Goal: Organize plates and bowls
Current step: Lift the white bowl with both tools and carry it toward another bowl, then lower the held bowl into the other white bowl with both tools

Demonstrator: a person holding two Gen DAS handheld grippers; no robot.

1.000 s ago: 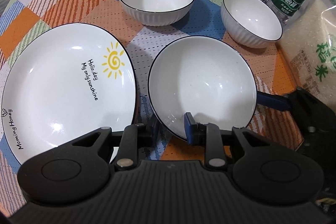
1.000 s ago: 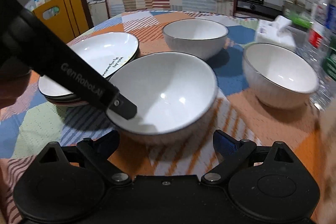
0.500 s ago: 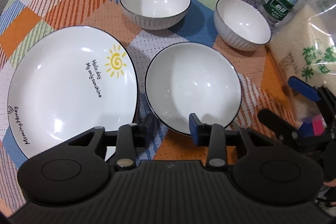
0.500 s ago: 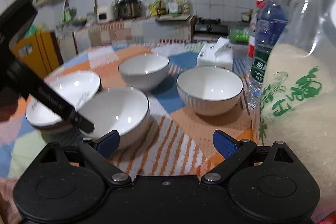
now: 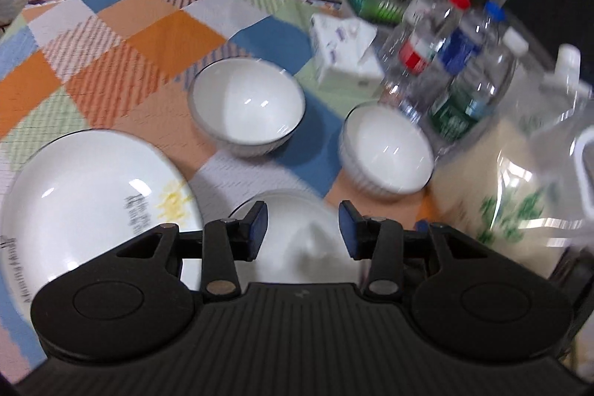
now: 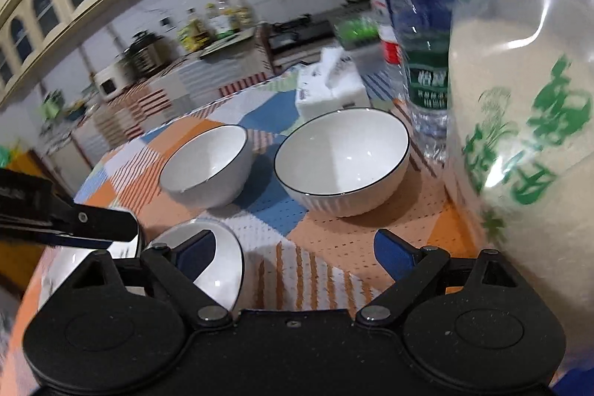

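Three white bowls with dark rims and a large white plate with a sun print sit on the patchwork tablecloth. My left gripper is open and empty, hovering above the nearest bowl. Beyond it stand a far bowl and a right bowl. My right gripper is open and empty, low over the table. In its view the right bowl and the far bowl lie ahead, and the nearest bowl sits behind its left finger.
Several water bottles, a tissue pack and a big clear bag of rice crowd the right side. The left gripper's arm crosses the right wrist view at left. A kitchen counter lies beyond the table.
My left gripper has let go of the nearest bowl's rim, opened wider and risen. My right gripper has pulled back and to the right, towards the rice bag.
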